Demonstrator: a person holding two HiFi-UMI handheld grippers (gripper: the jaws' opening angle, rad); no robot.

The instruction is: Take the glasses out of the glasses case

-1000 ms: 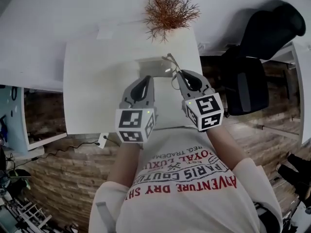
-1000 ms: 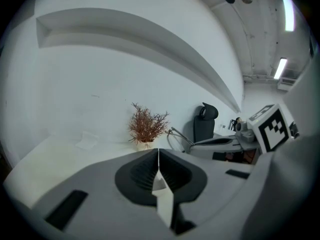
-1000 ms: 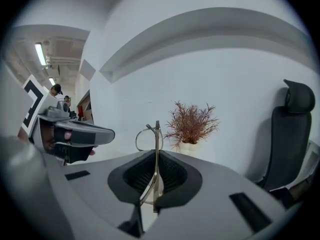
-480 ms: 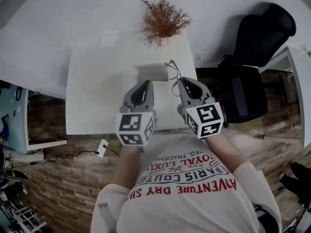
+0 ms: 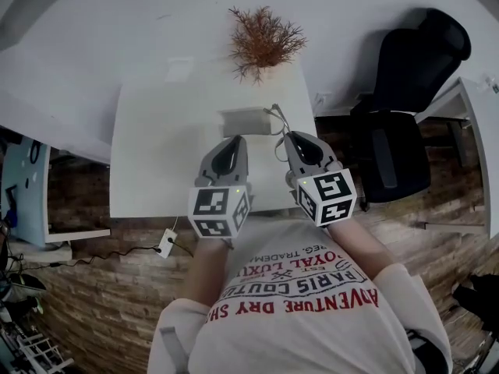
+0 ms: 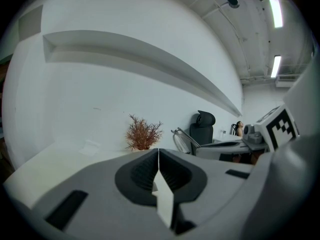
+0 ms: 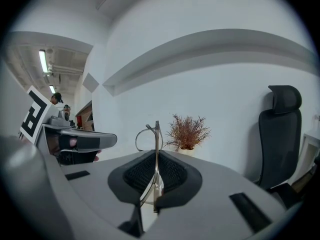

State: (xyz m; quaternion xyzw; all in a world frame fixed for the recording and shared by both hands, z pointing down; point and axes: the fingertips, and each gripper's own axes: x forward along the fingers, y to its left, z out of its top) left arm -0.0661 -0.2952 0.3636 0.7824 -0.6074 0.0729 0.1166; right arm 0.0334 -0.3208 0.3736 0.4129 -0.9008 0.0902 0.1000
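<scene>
The light grey glasses case [image 5: 245,121] lies on the white table [image 5: 156,154], ahead of both grippers. My right gripper [image 5: 287,137] is shut on a temple of the thin wire-framed glasses [image 7: 149,138], which stick up past the jaws, clear of the case. In the head view the glasses [image 5: 277,120] hang just right of the case. They also show in the left gripper view as glasses [image 6: 183,139] off to the right. My left gripper [image 5: 232,142] is shut with nothing in it, its jaws pressed together [image 6: 158,153], just short of the case.
A dried reddish plant [image 5: 263,37] stands at the table's far edge. A black office chair [image 5: 405,92] is to the right of the table. A power strip [image 5: 164,242] lies on the brick-patterned floor near the table's front edge.
Both grippers have drawn back a little toward the person and risen slightly. The glasses came along in the right gripper, away from the case.
</scene>
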